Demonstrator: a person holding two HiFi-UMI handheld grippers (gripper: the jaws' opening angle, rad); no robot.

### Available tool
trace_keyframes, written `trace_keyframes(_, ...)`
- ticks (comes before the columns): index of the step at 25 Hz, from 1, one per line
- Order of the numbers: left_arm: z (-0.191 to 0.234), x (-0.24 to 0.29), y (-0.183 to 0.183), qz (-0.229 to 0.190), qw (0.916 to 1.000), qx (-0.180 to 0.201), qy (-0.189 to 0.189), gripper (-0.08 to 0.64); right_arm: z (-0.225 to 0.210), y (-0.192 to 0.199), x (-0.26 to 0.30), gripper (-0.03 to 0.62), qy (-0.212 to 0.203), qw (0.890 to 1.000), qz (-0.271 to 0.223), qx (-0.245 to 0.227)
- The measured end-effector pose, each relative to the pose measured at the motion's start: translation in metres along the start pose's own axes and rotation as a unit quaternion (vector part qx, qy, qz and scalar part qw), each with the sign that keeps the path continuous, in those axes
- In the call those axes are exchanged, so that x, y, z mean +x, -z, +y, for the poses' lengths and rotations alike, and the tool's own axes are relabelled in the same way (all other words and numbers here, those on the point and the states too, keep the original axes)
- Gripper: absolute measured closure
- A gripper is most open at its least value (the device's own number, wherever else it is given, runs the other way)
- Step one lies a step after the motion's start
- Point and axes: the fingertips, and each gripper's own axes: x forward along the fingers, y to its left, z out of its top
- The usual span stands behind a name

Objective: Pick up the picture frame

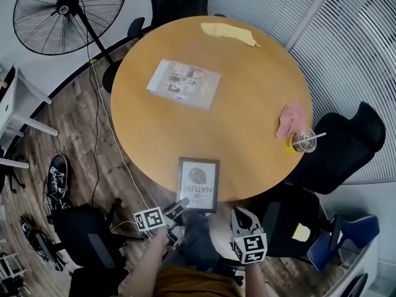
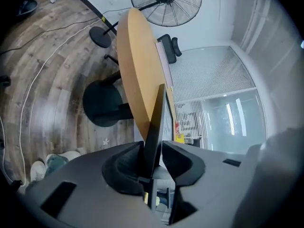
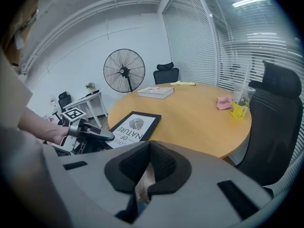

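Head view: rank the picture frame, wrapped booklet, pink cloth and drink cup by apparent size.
Largest, tied: wrapped booklet and picture frame; the frame is nearer the camera, so unranked.
Then pink cloth.
Smallest: drink cup.

The left gripper [image 1: 180,205], rolled onto its side ahead of the left forearm [image 1: 143,266], has its 2 jaws clamped on the picture frame's [image 1: 198,184] near edge. The right gripper [image 1: 241,218] hangs beside it, tilted downward, jaws together and empty.

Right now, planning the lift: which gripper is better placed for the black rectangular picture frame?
Left: the left gripper clamps an edge of the black picture frame; the right gripper is shut and empty.
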Motion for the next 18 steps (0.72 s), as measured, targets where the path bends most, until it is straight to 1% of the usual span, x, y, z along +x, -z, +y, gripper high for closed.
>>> trace_keyframes(2,-0.001,0.000,0.000,-0.002,0.9999,-0.011,0.012,0.431,0.000,-0.003,0.000,0.580,0.001,1.000,-0.004,0.003)
trace_keyframes(3,-0.002,0.000,-0.001,-0.002,0.9998,-0.010,0.015,0.452,-0.001,-0.005,0.000,0.580,0.002,1.000,-0.007,0.004)
trace_keyframes(6,0.002,-0.001,-0.004,0.006,0.9998,0.016,0.009,0.466,-0.002,-0.006,-0.002,0.578,0.004,1.000,-0.010,0.004)
trace_keyframes(10,-0.003,-0.001,-0.001,0.007,0.9999,0.002,0.014,0.474,-0.001,-0.008,-0.005,0.580,0.003,1.000,-0.009,0.008)
trace_keyframes(14,-0.008,-0.003,-0.002,0.008,0.9997,0.019,0.013,0.484,0.002,-0.013,-0.008,0.580,0.003,1.000,-0.016,0.008)
trace_keyframes(17,-0.019,-0.002,0.001,0.003,0.9994,0.004,0.033,0.490,0.005,-0.016,-0.010,0.580,0.003,1.000,-0.023,0.006)
trace_keyframes(18,-0.022,-0.001,0.001,0.001,0.9994,0.005,0.035,0.492,0.006,-0.018,-0.010,0.580,0.003,1.000,-0.025,0.005)
